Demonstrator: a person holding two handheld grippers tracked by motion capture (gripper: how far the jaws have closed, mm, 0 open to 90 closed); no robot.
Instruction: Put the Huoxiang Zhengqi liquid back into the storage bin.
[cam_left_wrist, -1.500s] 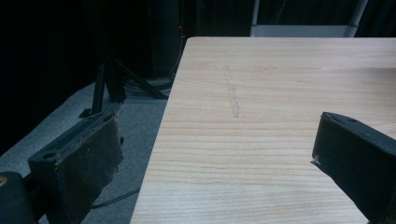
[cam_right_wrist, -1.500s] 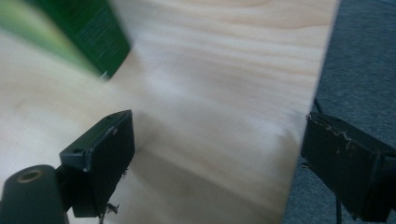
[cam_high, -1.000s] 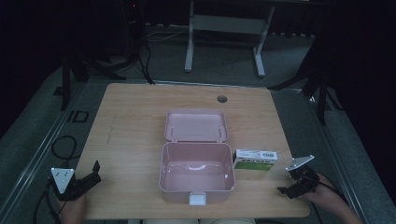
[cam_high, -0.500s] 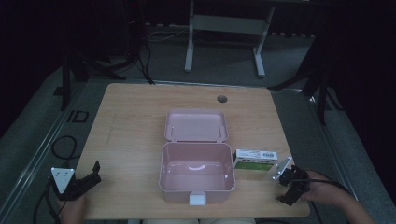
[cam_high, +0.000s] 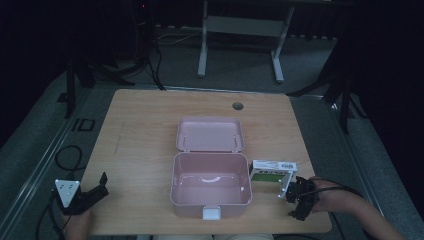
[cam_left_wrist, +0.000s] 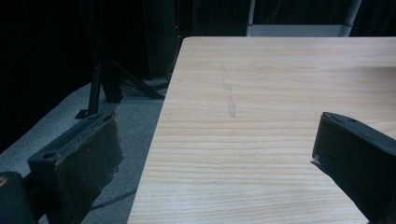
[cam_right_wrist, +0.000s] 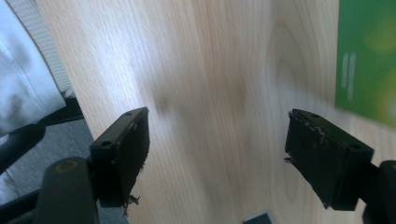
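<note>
Your right gripper (cam_right_wrist: 217, 154) is hanging over the pale wooden surface (cam_right_wrist: 201, 70), its two black jaws standing wide apart with bare wood grain showing between them. Nothing is sitting between the jaws. The camera is turned, so the edge of the surface is running down the left side of the picture. Beyond that edge, white cloth (cam_right_wrist: 25, 79) is lying at the upper left and grey floor (cam_right_wrist: 51, 140) is showing below it. At the upper right, a green box (cam_right_wrist: 366, 56) is lying on the surface, blurred, just above the right-hand jaw. You cannot tell whether that jaw is touching it.
</note>
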